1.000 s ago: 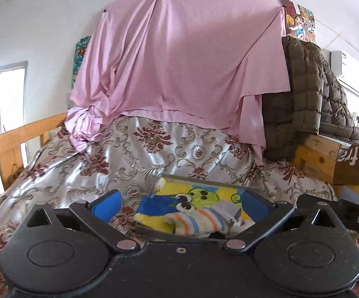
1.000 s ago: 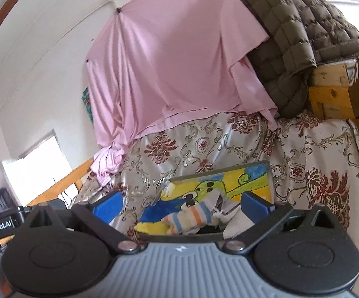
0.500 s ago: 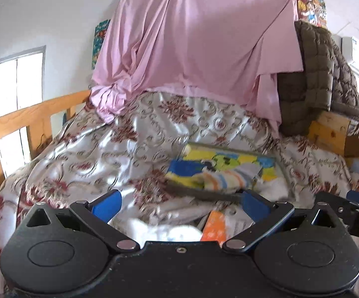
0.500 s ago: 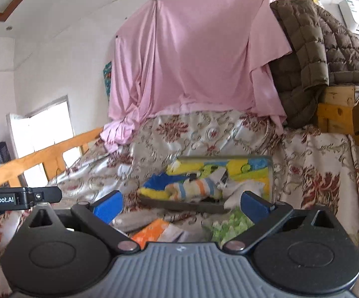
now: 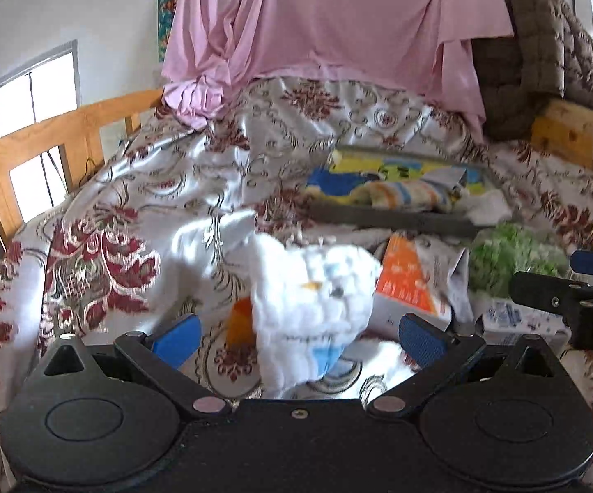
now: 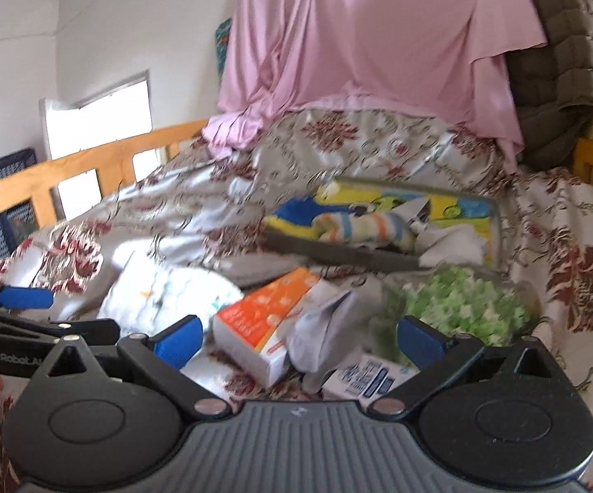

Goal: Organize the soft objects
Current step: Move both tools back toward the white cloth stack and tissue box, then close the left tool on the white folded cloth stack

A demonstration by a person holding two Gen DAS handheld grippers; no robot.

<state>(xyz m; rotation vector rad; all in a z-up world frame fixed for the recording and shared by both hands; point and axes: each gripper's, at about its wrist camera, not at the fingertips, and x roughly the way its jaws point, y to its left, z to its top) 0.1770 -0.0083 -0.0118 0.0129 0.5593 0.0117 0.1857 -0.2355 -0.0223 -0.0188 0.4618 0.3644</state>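
Left tool point(image 5: 299, 341) wide, nothing held, over white cloth point(image 5: 317, 300) on bed point(image 5: 99, 213). Right tool point(image 6: 299, 339) wide, nothing held, over orange box point(image 6: 267, 320) and grey sock point(image 6: 321, 328). Green cloth point(image 6: 465, 304) just beside. Tray point(image 6: 378, 261) behind holds striped sock point(image 6: 362, 228). Frames blurred.
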